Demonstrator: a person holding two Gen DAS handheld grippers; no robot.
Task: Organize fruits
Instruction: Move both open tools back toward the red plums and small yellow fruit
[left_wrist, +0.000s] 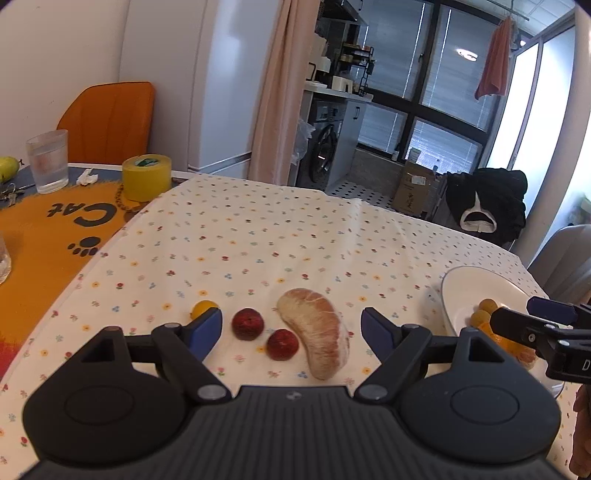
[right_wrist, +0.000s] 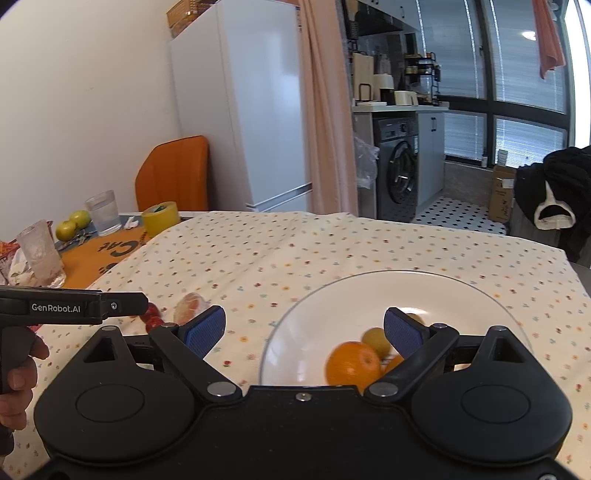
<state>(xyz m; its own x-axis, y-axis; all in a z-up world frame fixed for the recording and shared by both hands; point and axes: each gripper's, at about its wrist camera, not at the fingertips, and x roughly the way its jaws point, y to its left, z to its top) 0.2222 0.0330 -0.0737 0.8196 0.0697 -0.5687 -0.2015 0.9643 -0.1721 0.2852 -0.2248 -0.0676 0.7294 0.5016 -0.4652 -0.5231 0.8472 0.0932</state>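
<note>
The task looks about half done, judging from how the fruits lie now. On the white plate (right_wrist: 461, 291), which stands near the right edge of the flowered cloth (left_wrist: 258, 240), there are already several fruits: an orange (right_wrist: 352, 365), a small yellow-green fruit (right_wrist: 375, 341) just behind it, and something more orange that is partly hidden by the right gripper's finger. The left view shows the same plate with two small yellow fruits (left_wrist: 485, 310) on it.

Four fruits are left on the cloth, all close to its near edge. They are a peeled pomelo segment (left_wrist: 317, 332), two red fruits (left_wrist: 247, 324) (left_wrist: 282, 344) just beside it on its left, and a small yellow fruit (left_wrist: 202, 307) further left, partly hidden behind a blue pad.

The left gripper (left_wrist: 291, 328) is open wide and holds nothing; the red fruits and the segment lie between its fingers in the view, but nothing touches them. The right gripper (right_wrist: 304, 328) is also open and empty, above the near rim of the plate, with the orange below it.

I think the remaining work is to carry these four pieces to the plate. The segment is soft and long, so it probably needs a gentle grip at its middle.
</note>
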